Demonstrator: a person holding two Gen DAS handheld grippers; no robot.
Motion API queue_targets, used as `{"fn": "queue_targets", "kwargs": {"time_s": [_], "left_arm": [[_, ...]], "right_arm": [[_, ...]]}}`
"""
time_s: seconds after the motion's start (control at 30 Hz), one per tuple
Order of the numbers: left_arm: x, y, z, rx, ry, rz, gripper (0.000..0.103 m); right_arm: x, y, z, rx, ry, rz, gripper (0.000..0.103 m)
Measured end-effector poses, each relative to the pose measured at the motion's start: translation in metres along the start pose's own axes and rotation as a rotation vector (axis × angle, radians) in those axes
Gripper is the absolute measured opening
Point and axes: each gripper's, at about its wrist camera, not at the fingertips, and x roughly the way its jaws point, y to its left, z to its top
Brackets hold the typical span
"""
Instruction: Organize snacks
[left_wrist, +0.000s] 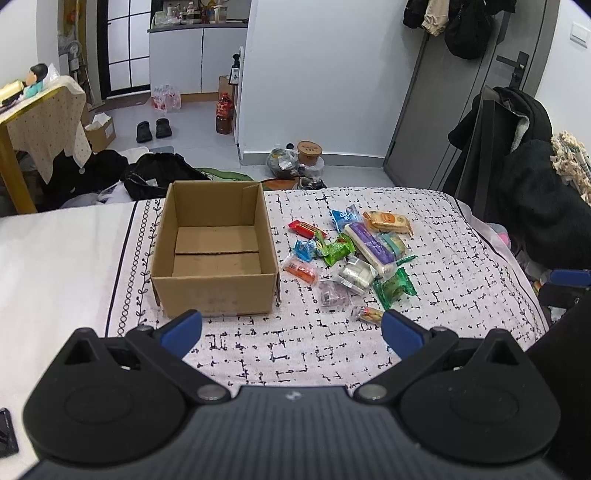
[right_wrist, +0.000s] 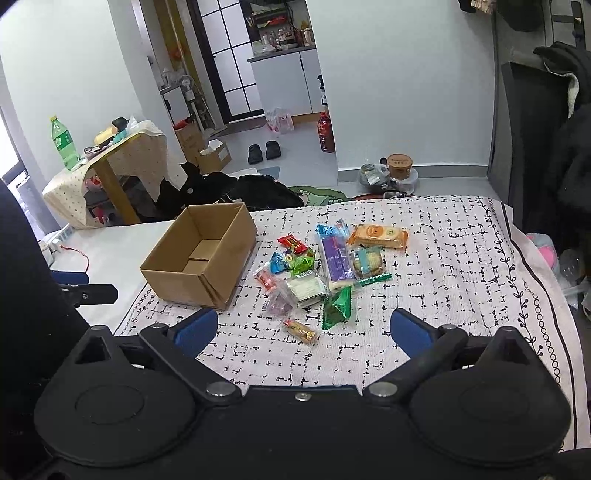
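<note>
An empty open cardboard box (left_wrist: 216, 254) (right_wrist: 201, 254) stands on a patterned cloth. To its right lies a pile of wrapped snacks: a long purple pack (left_wrist: 369, 245) (right_wrist: 334, 258), an orange biscuit pack (left_wrist: 388, 220) (right_wrist: 378, 236), green packs (left_wrist: 393, 288) (right_wrist: 338, 306), a red bar (left_wrist: 304, 229) and a small brown candy (left_wrist: 369, 315) (right_wrist: 301, 330) nearest me. My left gripper (left_wrist: 291, 332) is open and empty, in front of the box. My right gripper (right_wrist: 303, 330) is open and empty, just short of the brown candy.
The cloth (left_wrist: 295, 354) covers a bed whose far edge drops to the floor. Black bags (left_wrist: 159, 175), a side table (left_wrist: 40, 110) and coats on a rack (left_wrist: 517, 147) stand beyond. The other gripper shows at the far right (left_wrist: 565, 284).
</note>
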Motion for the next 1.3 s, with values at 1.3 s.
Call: {"fn": "queue_targets", "kwargs": {"time_s": [1.3], "left_arm": [[-0.0095, 0.0029, -0.0017, 0.013, -0.041, 0.026, 0.103]], "right_arm": [[0.0, 0.0086, 0.0026, -0.019, -0.028, -0.02, 0.1]]}}
